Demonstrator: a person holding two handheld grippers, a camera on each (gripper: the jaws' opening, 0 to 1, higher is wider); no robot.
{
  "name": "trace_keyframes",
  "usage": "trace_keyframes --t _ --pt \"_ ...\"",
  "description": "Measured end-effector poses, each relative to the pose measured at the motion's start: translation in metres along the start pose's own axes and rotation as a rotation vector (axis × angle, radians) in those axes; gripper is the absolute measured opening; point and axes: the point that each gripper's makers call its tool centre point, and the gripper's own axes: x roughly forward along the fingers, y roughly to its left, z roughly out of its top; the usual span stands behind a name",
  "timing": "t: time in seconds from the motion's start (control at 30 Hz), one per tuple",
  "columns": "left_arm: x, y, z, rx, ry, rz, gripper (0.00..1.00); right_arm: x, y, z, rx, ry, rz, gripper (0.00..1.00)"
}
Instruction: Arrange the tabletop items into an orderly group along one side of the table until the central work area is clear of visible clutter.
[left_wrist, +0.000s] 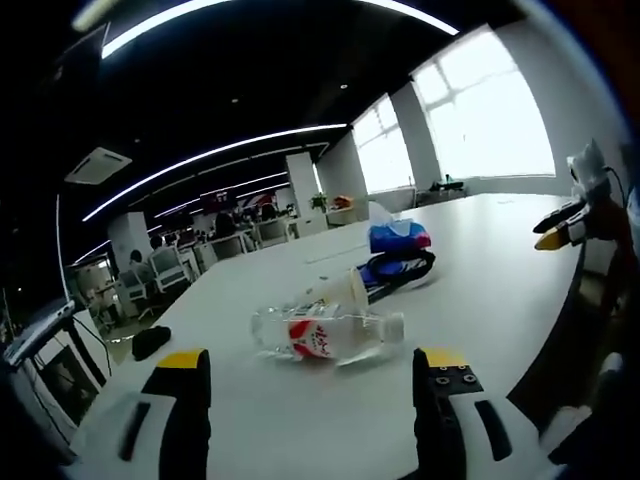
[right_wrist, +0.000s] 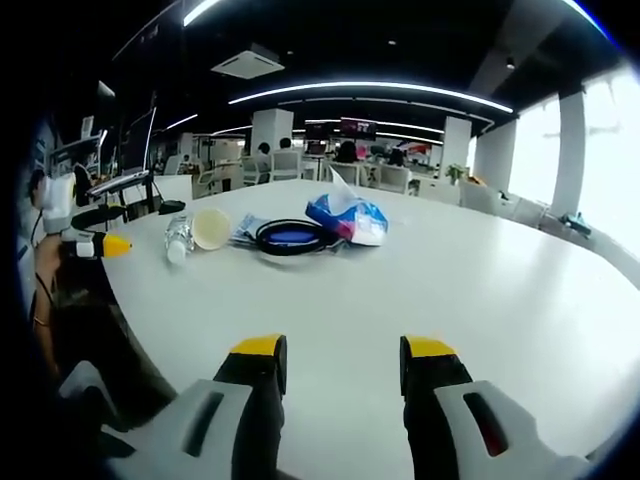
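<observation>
The white table (left_wrist: 500, 300) is the biggest thing before me; it is long and curved at the edge, and it stands in an open office with desks and chairs (left_wrist: 165, 265) behind and bright windows (left_wrist: 480, 110) on one side. In my right gripper view the same table (right_wrist: 480, 280) spreads wide and bare in front of my tool, and the items lie in one group at the far part of it.

My left gripper (left_wrist: 312, 375) has its jaws apart, with yellow tips, and nothing is between them; it hangs above the table just near the clear plastic bottle (left_wrist: 325, 335); the bottle lies on its side, with a red and white label. My right gripper (right_wrist: 343, 360) has also its jaws apart and holds nothing; it is well apart from the group. In the left gripper view my other tool (left_wrist: 575, 220) shows at the right edge, and in the right gripper view the left one (right_wrist: 85, 240) shows at the left edge.

Behind the bottle lies the blue tissue pack (left_wrist: 400, 237); in the right gripper view the pack (right_wrist: 350, 220) has a white tissue standing out of it. Just beside it is a coiled black cable (right_wrist: 292, 238) on something blue; then a pale cup (right_wrist: 211, 228) on its side, touching or almost touching the bottle (right_wrist: 178, 240). A small black thing (left_wrist: 150, 342) lies alone at the table edge; I cannot tell what it is.
</observation>
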Motion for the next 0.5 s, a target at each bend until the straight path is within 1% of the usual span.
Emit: trace_keyframes --t 0.03,0.17,0.3,0.37,0.4,0.43,0.5 --pt "-0.0001 -0.0004 -0.0001 0.050 0.002 0.012 0.82 0.0002 -0.0004 -0.0004 0.001 0.001 -0.001 0.43" --pt "0.0007 -0.0021 -0.0019 0.098 0.016 0.025 0.82 0.0003 -0.0002 -0.0002 0.004 0.000 -0.001 0.43" --pt "0.0013 -0.0026 0.0022 0.099 -0.006 0.020 0.82 0.0007 0.0018 0.0010 0.001 -0.001 0.005 0.43" --pt "0.0012 -0.0021 0.0035 0.117 -0.011 0.025 0.82 0.0009 0.0011 0.0005 0.002 0.000 0.002 0.43" --pt "0.0013 -0.0016 0.0037 0.138 -0.010 0.030 0.82 0.0008 0.0008 0.0001 0.004 0.002 0.001 0.43" --pt "0.0013 -0.0003 0.0048 0.178 -0.011 0.040 0.82 0.0009 0.0004 -0.0004 0.005 0.004 0.000 0.43" --pt "0.0018 -0.0009 0.0041 0.230 0.002 0.045 0.82 0.0012 0.0005 -0.0013 0.004 0.007 0.000 0.43"
